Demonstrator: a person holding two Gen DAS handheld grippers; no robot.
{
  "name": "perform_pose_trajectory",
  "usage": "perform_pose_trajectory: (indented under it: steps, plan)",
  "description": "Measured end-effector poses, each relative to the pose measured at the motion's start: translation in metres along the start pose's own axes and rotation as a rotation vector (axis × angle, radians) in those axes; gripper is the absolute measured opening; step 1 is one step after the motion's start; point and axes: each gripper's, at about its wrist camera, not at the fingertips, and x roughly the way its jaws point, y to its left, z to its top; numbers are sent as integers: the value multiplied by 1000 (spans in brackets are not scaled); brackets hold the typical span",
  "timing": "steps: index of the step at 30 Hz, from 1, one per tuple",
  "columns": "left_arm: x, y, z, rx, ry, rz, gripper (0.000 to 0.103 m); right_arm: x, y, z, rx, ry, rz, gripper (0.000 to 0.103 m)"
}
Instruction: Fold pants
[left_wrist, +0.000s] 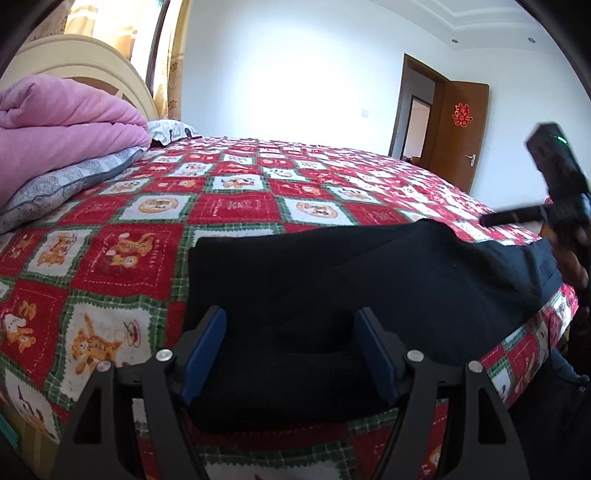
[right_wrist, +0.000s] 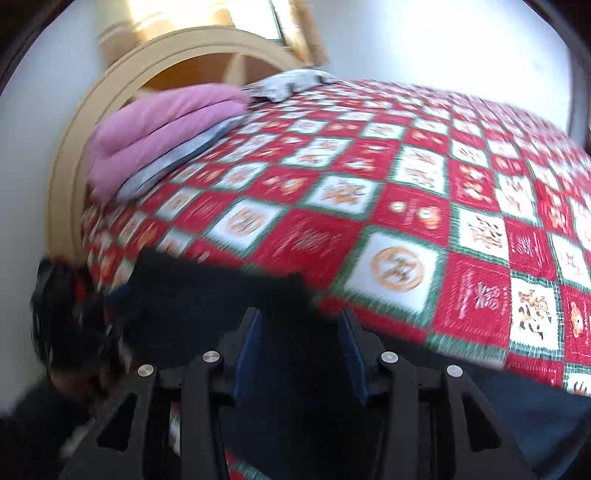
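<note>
The dark navy pants (left_wrist: 369, 280) lie folded along the near edge of the bed. My left gripper (left_wrist: 291, 321) is open, its blue-padded fingers (left_wrist: 207, 350) spread over the left end of the pants, holding nothing. In the right wrist view, which is blurred, my right gripper (right_wrist: 299, 325) is open with its blue pads (right_wrist: 247, 350) apart above the dark pants (right_wrist: 207, 291). The right gripper's black body also shows at the right edge of the left wrist view (left_wrist: 557, 184), raised above the pants.
The bed has a red, white and green checked cover (left_wrist: 236, 206). A folded pink quilt (left_wrist: 62, 129) on a grey pillow (left_wrist: 55, 188) lies by the cream headboard (right_wrist: 110, 96). A brown door (left_wrist: 458, 133) stands open at the far right.
</note>
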Motion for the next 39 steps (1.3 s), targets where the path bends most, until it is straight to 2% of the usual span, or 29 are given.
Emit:
perform_pose_trajectory:
  steps: [5, 7, 9, 10, 12, 15, 19, 22, 30, 34, 37, 39]
  plan:
    - [-7, -14, 7, 14, -24, -31, 79, 15, 42, -49, -156, 46, -104, 45]
    - [-5, -24, 6, 42, -12, -35, 85, 23, 47, -65, -174, 63, -142, 45]
    - [5, -32, 0, 83, 37, -12, 88, 33, 48, -78, -176, 98, -136, 47]
    - [8, -32, -4, 93, 51, 2, 88, 32, 50, -82, -198, 85, -147, 47]
    - [6, -35, -7, 111, 32, 16, 88, 30, 52, -85, -225, 78, -158, 48]
    - [2, -36, -2, 87, 32, 7, 88, 11, 38, -80, -152, 60, -109, 47]
    - [-5, -43, 9, 40, 22, -56, 88, -37, -5, -83, -60, -25, -152, 48]
    - [-6, -60, 18, 50, 22, -108, 88, -79, -52, -94, 39, -73, -214, 48]
    - [6, -131, 39, 180, 78, -274, 88, -215, -189, -153, 416, -222, -411, 48]
    - [17, -153, 50, 208, 94, -370, 88, -270, -236, -189, 584, -292, -512, 48]
    - [31, -188, 53, 265, 117, -441, 88, -295, -257, -208, 664, -332, -542, 48]
    - [41, -207, 52, 296, 148, -459, 86, -306, -269, -220, 701, -350, -554, 48]
